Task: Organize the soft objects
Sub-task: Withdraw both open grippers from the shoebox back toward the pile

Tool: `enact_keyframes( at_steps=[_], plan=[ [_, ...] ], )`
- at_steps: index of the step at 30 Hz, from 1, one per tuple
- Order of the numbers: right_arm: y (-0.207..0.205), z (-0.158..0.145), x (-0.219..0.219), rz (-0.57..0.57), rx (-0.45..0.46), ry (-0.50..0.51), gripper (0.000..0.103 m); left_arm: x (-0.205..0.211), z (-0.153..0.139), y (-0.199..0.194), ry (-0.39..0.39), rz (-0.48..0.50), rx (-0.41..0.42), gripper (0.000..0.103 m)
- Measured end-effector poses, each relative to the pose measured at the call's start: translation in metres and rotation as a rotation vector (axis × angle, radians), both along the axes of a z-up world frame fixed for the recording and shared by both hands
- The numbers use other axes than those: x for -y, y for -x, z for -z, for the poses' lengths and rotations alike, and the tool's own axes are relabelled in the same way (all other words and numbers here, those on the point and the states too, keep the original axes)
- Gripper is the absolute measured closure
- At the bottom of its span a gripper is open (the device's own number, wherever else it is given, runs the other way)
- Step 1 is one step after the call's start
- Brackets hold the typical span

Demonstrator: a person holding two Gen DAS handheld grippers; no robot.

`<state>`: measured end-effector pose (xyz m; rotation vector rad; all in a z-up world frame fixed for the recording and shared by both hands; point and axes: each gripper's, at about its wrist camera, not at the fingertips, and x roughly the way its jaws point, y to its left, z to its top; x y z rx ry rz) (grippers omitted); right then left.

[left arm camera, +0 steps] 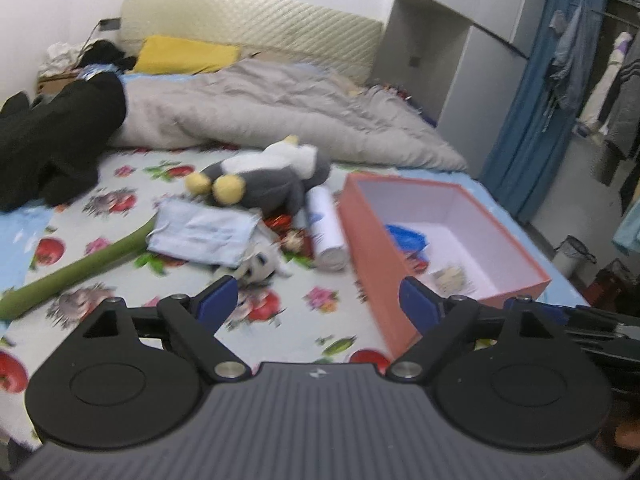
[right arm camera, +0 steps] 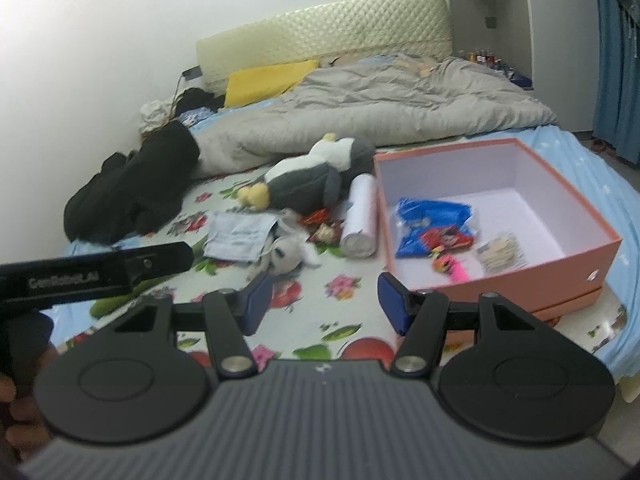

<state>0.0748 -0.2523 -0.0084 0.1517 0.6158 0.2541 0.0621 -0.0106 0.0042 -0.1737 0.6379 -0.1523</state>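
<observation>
I'm holding my left gripper (left arm camera: 318, 300) angled downward with its blue-padded jaws spread wide and nothing between them. I'm keeping my right gripper (right arm camera: 325, 300) tilted down likewise, jaws parted and empty. My left gripper's black body is showing at the right wrist view's left edge.

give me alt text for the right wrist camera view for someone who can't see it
Open, empty right tongs hover over a fruit-print bed sheet, facing a pink box that holds blue packets. Left of the box lie a white cylinder, a grey penguin plush, a blue cloth and a small grey plush.
</observation>
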Motion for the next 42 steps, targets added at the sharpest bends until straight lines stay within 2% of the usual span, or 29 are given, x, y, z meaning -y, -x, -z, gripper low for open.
enact_keyframes(
  at_steps=[8, 12, 22, 25, 29, 35, 38, 42],
  plan=[
    [0.018, 0.026, -0.025, -0.037, -0.025, -0.015, 0.042, -0.026, 0.026, 0.014, 0.004, -0.035, -0.052, 0.012],
    [0.023, 0.034, -0.03, -0.045, -0.029, -0.027, 0.042, -0.027, 0.033, 0.019, -0.017, -0.048, -0.063, 0.012],
    [0.039, 0.048, -0.029, -0.073, -0.024, -0.035, 0.042, -0.026, 0.046, 0.035, -0.006, -0.058, -0.087, 0.012],
    [0.041, 0.052, -0.024, -0.068, -0.025, -0.041, 0.042, -0.022, 0.046, 0.039, -0.016, -0.061, -0.086, 0.004],
    [0.041, 0.055, -0.021, -0.054, -0.019, -0.044, 0.042, -0.019, 0.046, 0.033, -0.021, -0.053, -0.089, 0.003],
    [0.038, 0.054, -0.019, -0.052, -0.006, -0.047, 0.042, -0.026, 0.048, 0.022, 0.023, -0.06, -0.091, 0.0],
    [0.036, 0.057, -0.02, -0.054, -0.005, -0.038, 0.042, -0.028, 0.056, 0.017, 0.0, -0.097, -0.098, 0.0],
    [0.03, 0.069, -0.026, -0.07, -0.003, -0.027, 0.042, -0.024, 0.071, 0.007, -0.11, -0.127, -0.089, 0.0]
  ],
)
